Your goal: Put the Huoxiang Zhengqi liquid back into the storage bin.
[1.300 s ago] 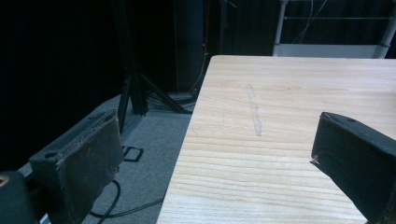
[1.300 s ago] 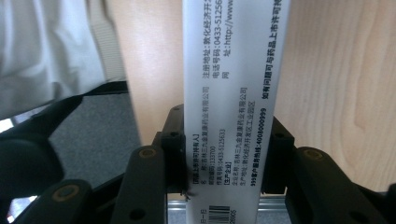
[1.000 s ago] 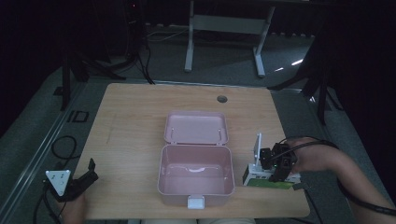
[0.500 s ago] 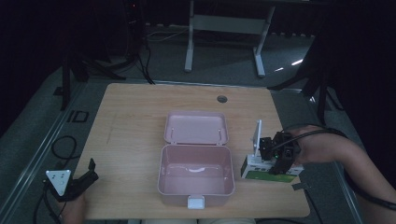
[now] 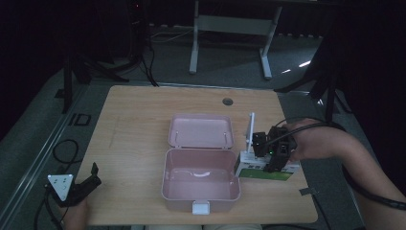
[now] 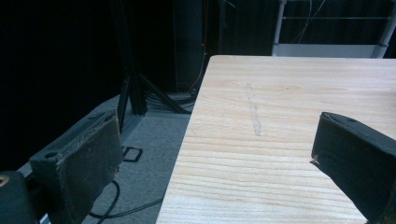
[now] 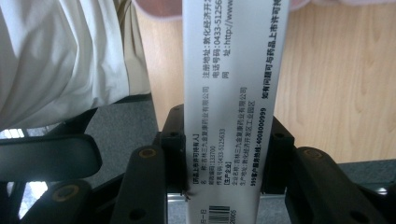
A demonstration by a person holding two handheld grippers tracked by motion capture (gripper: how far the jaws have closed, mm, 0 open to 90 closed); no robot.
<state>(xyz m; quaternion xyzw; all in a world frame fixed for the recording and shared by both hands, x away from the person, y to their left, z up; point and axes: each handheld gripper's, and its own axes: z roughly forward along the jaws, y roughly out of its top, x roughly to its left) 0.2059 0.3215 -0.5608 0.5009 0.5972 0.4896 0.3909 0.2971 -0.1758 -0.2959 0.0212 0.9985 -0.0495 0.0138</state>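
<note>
while held, box point(image 5: 265, 167) beside empty case point(image 5: 201, 184)

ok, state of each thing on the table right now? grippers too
pink box: open, empty, lid laid back flat
white and green carton: clamped in the right gripper, lifted beside the pink box's right wall
right gripper: shut on the carton
left gripper: open, empty, at the table's near left corner

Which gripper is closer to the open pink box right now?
Right. The right gripper, clamping a white-green carton, is beside the pink box; the left gripper sits apart at the table's near-left edge.
</note>
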